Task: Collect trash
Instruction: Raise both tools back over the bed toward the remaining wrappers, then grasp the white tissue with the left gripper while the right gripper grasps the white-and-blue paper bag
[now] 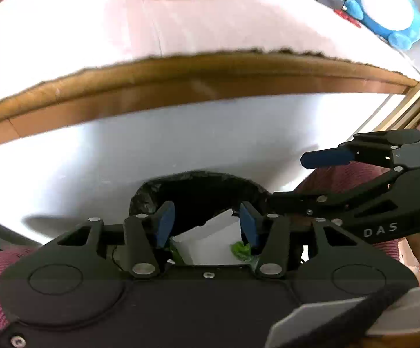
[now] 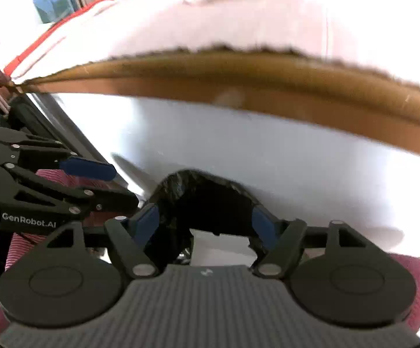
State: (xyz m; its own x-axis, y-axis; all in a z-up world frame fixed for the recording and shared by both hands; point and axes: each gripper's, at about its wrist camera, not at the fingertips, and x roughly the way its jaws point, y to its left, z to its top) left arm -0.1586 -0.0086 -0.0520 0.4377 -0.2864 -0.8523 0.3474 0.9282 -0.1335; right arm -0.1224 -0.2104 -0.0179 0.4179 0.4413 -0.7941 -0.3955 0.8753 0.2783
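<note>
Hanging over a black-lined bin (image 1: 198,191), the left gripper (image 1: 207,223) is seen with jaws apart; white paper (image 1: 213,243) and a green scrap (image 1: 240,250) lie below them, untouched. The right gripper (image 2: 207,226) is likewise spread, nothing held.

Left hand-held gripper (image 1: 207,221) and right hand-held gripper (image 2: 205,223) side by side, angled downward, jaws apart, nothing gripped

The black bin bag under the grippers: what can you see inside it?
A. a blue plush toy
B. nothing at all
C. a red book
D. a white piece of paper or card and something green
D: in the left wrist view the black bin bag holds a white piece and a green scrap beside it.
</note>
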